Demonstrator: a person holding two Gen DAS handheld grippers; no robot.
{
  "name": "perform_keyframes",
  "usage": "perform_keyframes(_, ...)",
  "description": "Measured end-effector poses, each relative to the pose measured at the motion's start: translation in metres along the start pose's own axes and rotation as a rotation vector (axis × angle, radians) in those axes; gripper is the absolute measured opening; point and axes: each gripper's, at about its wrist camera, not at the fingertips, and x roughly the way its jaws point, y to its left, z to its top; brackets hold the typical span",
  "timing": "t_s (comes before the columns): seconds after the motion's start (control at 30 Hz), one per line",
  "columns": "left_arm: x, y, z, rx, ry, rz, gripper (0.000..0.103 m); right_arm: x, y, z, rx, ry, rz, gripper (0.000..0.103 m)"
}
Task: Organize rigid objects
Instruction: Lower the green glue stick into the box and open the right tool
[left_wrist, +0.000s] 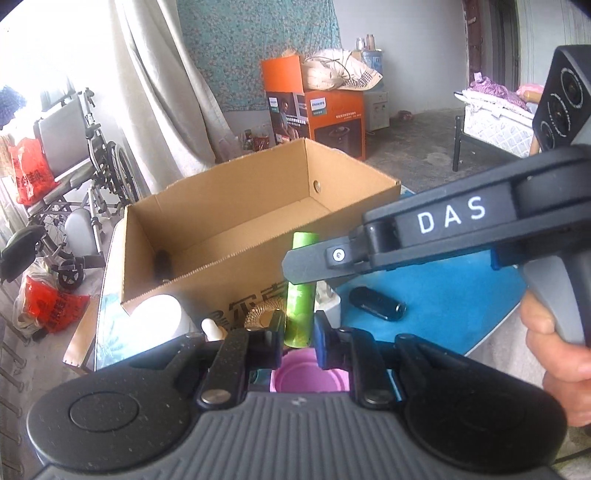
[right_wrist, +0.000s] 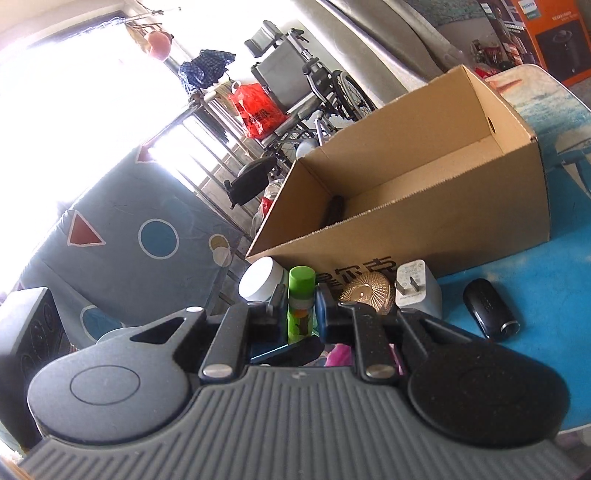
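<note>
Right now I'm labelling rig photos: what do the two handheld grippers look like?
The left gripper has a ribbed grey body, speckled black round pods and black jaw arms, with one blue pad. The right gripper is black and blue, grey-handled, marked "DAS" in white, carrying a three-lens black camera block.

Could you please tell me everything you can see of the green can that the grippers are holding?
The green can is a slim, smooth cylinder, apparently metal, with a lighter green cap and an orange mark on its label. It stands roughly upright in front of the cardboard box, above the blue table and a pink container. The left gripper is shut on its lower body, the right gripper higher up.
</note>
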Motion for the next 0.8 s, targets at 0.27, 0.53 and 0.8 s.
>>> perform_keyframes(0.27, 0.004, 0.041, 0.047, -0.106, -0.014, -0.003, 0.017, 0.019, 0.016, 0.066, -0.059, 0.008, 0.063, 0.015)
perform_keyframes(0.53, 0.047, 0.093, 0.078, -0.189, 0.088, -0.016, 0.017, 0.082, 0.009, 0.133, -0.014, 0.172, 0.075, 0.015)
perform_keyframes(0.8, 0.118, 0.144, 0.097, -0.255, 0.278, -0.029, 0.017, 0.176, -0.008, 0.175, 0.016, 0.41, -0.008, 0.015)
